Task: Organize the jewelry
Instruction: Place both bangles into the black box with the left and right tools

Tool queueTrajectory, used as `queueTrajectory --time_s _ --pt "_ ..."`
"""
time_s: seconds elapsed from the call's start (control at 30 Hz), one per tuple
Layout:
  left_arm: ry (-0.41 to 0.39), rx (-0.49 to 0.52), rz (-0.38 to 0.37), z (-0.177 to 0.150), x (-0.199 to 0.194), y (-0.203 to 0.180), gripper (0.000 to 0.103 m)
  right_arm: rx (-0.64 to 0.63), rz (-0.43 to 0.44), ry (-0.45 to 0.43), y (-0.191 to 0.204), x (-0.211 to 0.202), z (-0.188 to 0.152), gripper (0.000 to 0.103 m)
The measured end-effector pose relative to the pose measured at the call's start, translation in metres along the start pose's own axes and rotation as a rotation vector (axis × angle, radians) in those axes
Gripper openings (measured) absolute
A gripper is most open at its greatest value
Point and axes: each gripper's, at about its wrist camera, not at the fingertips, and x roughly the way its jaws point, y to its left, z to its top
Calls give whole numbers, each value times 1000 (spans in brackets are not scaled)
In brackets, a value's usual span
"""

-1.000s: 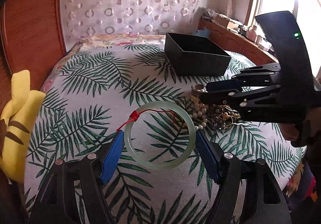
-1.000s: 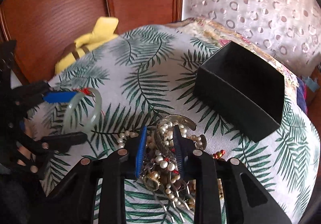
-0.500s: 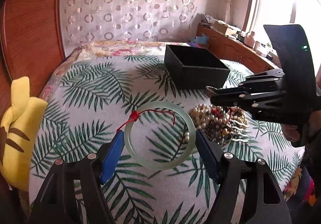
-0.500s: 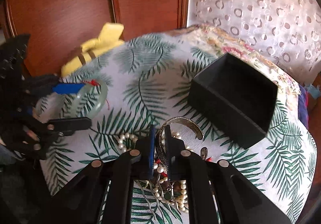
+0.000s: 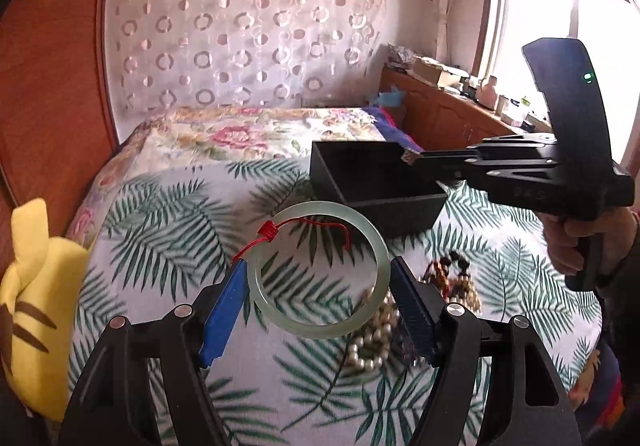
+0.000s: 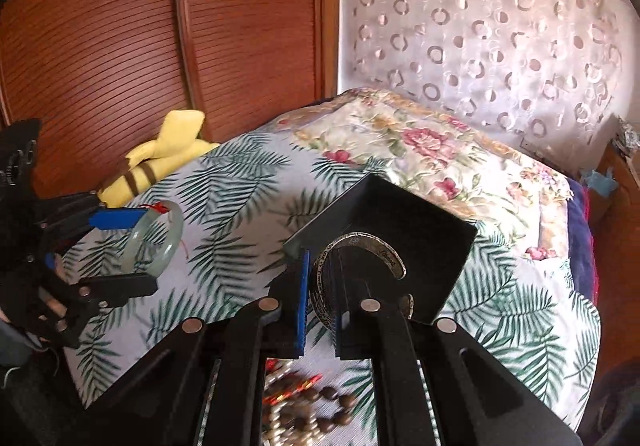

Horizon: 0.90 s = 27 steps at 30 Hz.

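Bangle (image 5: 320, 270) within left gripper (image 5: 320, 310), cuff (image 6: 360, 266) in right gripper (image 6: 320, 300)

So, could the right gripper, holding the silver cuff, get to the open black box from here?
Probably yes. The right gripper, shut on the silver cuff, is right by the black box's open top; the left gripper with the green bangle stays aside.
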Motion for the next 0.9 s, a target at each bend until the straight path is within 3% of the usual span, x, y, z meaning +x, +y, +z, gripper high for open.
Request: queueTrajectory --time_s 0.43,0.67,0.9 --pt "-9 26 19 32 25 -4 69 119 -41 84 -31 55 -8 16" --pt "4 40 22 41 38 -9 69 155 -29 43 -35 40 -10 19" --pt "11 75 14 58 57 -26 69 163 -55 -20 -50 -1 -23 22"
